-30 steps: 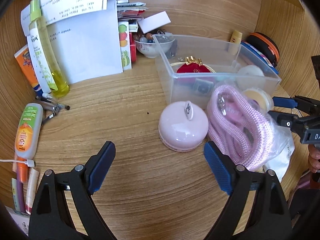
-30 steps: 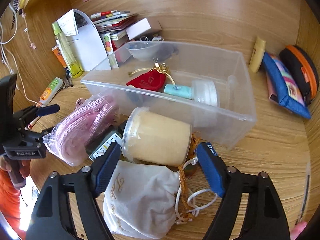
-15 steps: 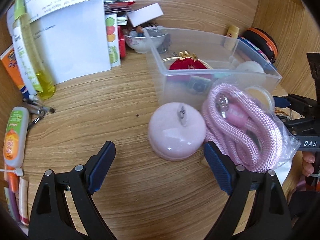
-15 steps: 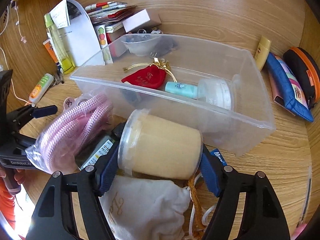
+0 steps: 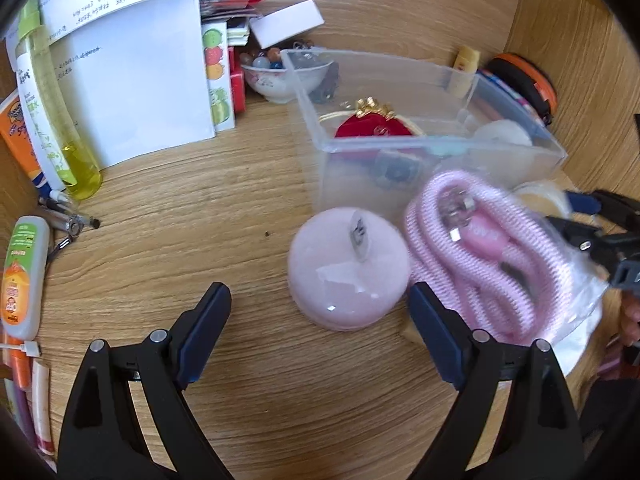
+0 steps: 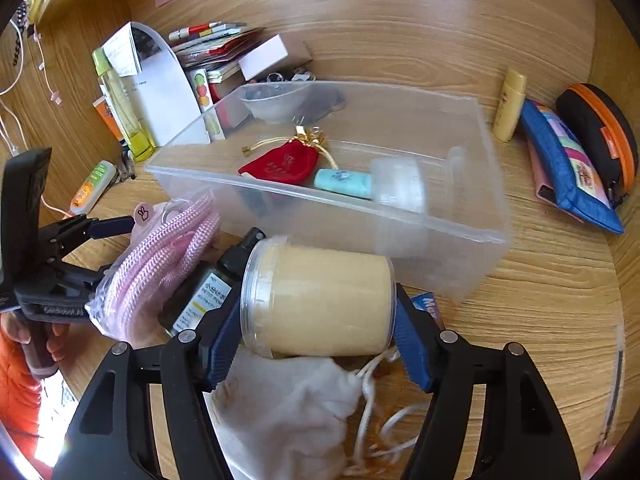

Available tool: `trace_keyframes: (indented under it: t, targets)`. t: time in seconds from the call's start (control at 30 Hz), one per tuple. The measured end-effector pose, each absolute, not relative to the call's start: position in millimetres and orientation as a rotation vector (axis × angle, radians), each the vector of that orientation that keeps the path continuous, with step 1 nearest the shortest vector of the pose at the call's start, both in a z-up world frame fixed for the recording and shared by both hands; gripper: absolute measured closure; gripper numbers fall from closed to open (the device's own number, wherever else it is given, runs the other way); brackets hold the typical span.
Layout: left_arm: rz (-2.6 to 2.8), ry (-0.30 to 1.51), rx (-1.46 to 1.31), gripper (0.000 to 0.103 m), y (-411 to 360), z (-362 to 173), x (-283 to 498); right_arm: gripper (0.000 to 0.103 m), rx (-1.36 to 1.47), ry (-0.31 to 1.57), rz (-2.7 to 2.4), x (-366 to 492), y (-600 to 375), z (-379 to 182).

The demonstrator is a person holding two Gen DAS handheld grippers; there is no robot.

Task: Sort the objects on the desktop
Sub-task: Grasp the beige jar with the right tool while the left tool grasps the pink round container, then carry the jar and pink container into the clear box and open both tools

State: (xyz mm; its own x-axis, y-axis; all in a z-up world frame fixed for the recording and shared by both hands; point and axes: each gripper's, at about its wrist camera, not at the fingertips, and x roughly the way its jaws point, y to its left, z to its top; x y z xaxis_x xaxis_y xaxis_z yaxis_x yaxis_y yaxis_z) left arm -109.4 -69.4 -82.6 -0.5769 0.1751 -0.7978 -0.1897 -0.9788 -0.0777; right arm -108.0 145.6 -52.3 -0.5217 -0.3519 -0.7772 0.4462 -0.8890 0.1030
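Right gripper closes on a jar as desktop sorting proceeds

On the wooden table (image 5: 168, 208), the right gripper (image 6: 316, 340) has its blue fingers (image 6: 222, 340) closing, set against both ends of a cream-filled jar (image 6: 320, 300) lying on its side just in front of the clear plastic bin (image 6: 440, 216), above a white drawstring pouch (image 6: 288, 404). The left gripper (image 5: 320, 336) hangs wide apart and empty, just short of a round pink case (image 5: 348, 272) beside a bagged pink cord (image 5: 492, 256).

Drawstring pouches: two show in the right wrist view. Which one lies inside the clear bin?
The red velvet pouch with gold cord; the white cloth pouch lies outside the clear bin.
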Motion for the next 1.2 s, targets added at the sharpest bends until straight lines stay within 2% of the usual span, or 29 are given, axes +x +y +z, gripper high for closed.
trace_keyframes:
  t: [0.2, 0.37, 0.5, 0.57, 0.63, 0.7, 0.93, 1.2]
  targets:
    - [2.619, 0.022, -1.353, 0.012, -66, -87, -112, 0.038, 1.191, 0.235, -2.438, -101, 162, -51]
    - [2.641, 0.042, -1.356, 0.012, -58, -89, -119, 0.036, 1.247, 0.177, -2.426, -113, 163, -57]
    - [2.664, 0.057, -1.355, 0.013, -54, -91, -124, 0.035, 1.247, 0.204, -2.432, -115, 153, -63]
    - [2.678, 0.075, -1.346, 0.017, -53, -92, -126, 0.035, 1.232, 0.219, -2.437, -114, 150, -63]
    - [2.691, 0.104, -1.334, 0.032, -49, -92, -126, 0.036, 1.215, 0.217, -2.452, -115, 147, -64]
    - [2.692, 0.109, -1.318, 0.041, -48, -91, -126, 0.037, 1.195, 0.214, -2.464, -115, 148, -63]
    - [2.715, 0.047, -1.317, 0.041, -57, -90, -128, 0.039, 1.11, 0.228, -2.485, -109, 151, -46]
    - [2.766, -0.035, -1.262, 0.041, -66, -75, -119, 0.039, 1.055, 0.107, -2.468, -110, 168, -19]
